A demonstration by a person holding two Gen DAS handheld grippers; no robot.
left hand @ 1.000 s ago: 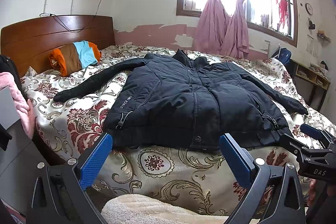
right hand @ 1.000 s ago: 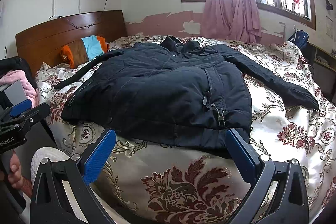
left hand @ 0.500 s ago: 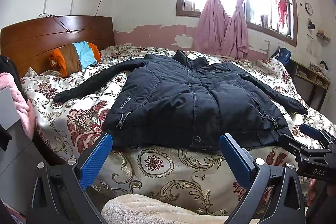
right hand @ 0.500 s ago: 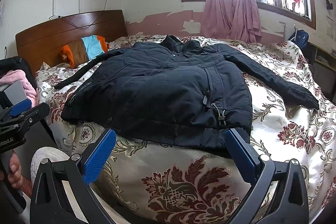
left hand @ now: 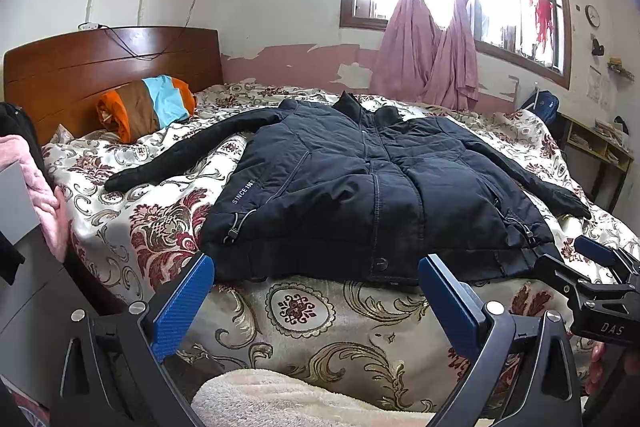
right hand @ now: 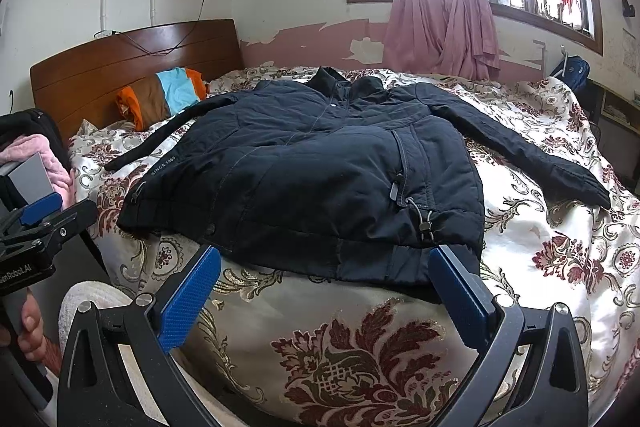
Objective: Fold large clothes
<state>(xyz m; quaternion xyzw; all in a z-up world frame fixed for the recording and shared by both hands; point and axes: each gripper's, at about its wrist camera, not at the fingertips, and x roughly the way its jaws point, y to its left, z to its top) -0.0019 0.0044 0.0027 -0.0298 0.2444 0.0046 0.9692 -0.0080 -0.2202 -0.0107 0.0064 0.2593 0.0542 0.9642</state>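
Note:
A large black padded jacket lies flat and front up on the bed, collar toward the window, both sleeves spread out to the sides; it also shows in the right wrist view. My left gripper is open and empty, held just short of the jacket's hem near its left half. My right gripper is open and empty, just short of the hem near its right corner. Each gripper shows at the edge of the other's view.
The bed has a floral cream and maroon cover and a wooden headboard. An orange, brown and blue pillow lies by the headboard. Pink clothes hang at the left. A fluffy cream sleeve shows below.

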